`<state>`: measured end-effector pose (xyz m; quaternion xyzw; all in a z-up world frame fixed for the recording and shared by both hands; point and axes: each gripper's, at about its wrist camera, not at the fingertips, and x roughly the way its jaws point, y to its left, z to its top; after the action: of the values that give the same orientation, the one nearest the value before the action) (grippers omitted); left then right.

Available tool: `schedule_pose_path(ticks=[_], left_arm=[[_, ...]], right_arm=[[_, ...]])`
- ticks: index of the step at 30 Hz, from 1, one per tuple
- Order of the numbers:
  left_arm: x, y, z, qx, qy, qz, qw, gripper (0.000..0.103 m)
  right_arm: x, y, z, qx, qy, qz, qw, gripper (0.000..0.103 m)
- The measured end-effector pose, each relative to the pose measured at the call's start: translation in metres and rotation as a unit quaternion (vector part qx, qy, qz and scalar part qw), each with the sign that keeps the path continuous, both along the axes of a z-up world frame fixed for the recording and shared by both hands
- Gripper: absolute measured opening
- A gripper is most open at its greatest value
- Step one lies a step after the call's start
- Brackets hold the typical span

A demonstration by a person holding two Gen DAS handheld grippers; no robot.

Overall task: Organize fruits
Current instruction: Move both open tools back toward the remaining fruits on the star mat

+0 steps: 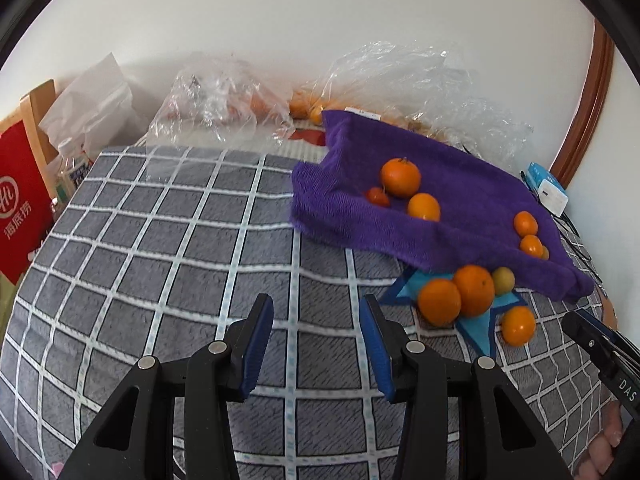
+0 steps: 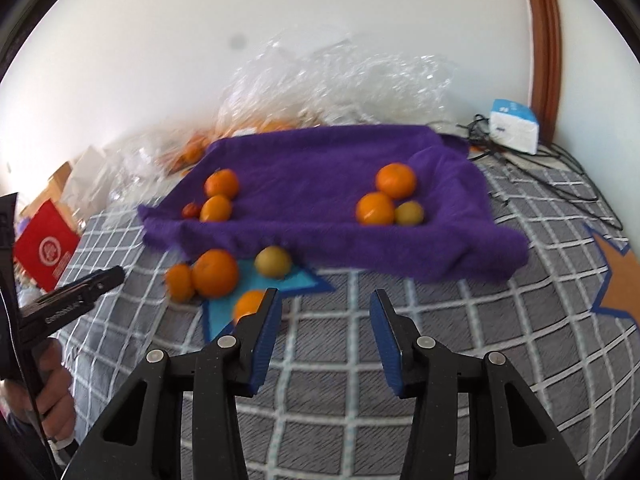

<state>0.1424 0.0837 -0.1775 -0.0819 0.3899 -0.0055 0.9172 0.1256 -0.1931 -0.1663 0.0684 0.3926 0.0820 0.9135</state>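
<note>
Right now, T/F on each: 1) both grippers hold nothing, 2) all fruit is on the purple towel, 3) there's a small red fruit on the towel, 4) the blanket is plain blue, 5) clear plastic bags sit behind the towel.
1) True: left gripper and right gripper are open and hold nothing.
2) False: four pieces lie off the purple towel on the blanket, including the yellow-green fruit.
3) True: the small red fruit sits beside two oranges.
4) False: it is grey with a white grid.
5) True: plastic bags lie against the wall.

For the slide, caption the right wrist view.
Open right gripper hovers over checked blanket near loose oranges beside purple towel.
</note>
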Motion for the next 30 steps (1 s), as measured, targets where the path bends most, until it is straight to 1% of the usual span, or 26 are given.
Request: schedule_pose_path(ticks=[2, 4, 6, 10, 14, 21, 22, 23, 24, 27, 30], left_arm=[[-0.005, 0.000, -0.006, -0.003, 0.002, -0.001, 1.0000, 0.042], [-0.008, 0.000, -0.011, 0.005, 0.008, 0.002, 1.0000, 0.043], [-0.009, -0.001, -0.010, 0.011, 0.006, 0.004, 0.9999, 0.043], [-0.012, 0.001, -0.009, 0.004, 0.001, 0.002, 1.0000, 0.043], [-0.010, 0.008, -0.013, -0.021, 0.012, 0.010, 0.9997, 0.043], [-0.011, 0.012, -0.015, -0.042, 0.011, 0.010, 0.9990, 0.043], [-0.010, 0.013, -0.015, -0.046, 0.010, 0.010, 0.9989, 0.044], [-0.010, 0.013, -0.016, -0.050, 0.009, 0.009, 0.9987, 0.044], [-0.010, 0.014, -0.016, -0.055, 0.009, 0.008, 0.9984, 0.045], [-0.010, 0.015, -0.016, -0.062, 0.007, 0.009, 0.9980, 0.046], [-0.009, 0.012, -0.016, -0.056, 0.009, 0.005, 0.9984, 0.049]], right_arm=[[-0.006, 0.013, -0.002, 0.001, 0.003, 0.025, 1.000, 0.046], [-0.010, 0.024, -0.004, -0.004, 0.001, 0.044, 0.999, 0.046], [-0.010, 0.032, -0.007, -0.012, 0.008, 0.053, 0.999, 0.046], [-0.001, 0.038, -0.014, -0.019, 0.023, 0.049, 0.998, 0.046], [0.008, 0.041, -0.019, -0.015, 0.038, 0.047, 0.998, 0.047], [0.019, 0.055, -0.028, -0.035, 0.055, 0.054, 0.996, 0.046], [0.021, 0.057, -0.030, -0.040, 0.056, 0.052, 0.996, 0.044], [0.022, 0.058, -0.032, -0.047, 0.055, 0.050, 0.996, 0.036], [0.022, 0.059, -0.033, -0.053, 0.054, 0.047, 0.996, 0.034], [0.019, 0.058, -0.032, -0.052, 0.046, 0.046, 0.997, 0.034], [0.016, 0.053, -0.027, -0.047, 0.037, 0.041, 0.997, 0.034]])
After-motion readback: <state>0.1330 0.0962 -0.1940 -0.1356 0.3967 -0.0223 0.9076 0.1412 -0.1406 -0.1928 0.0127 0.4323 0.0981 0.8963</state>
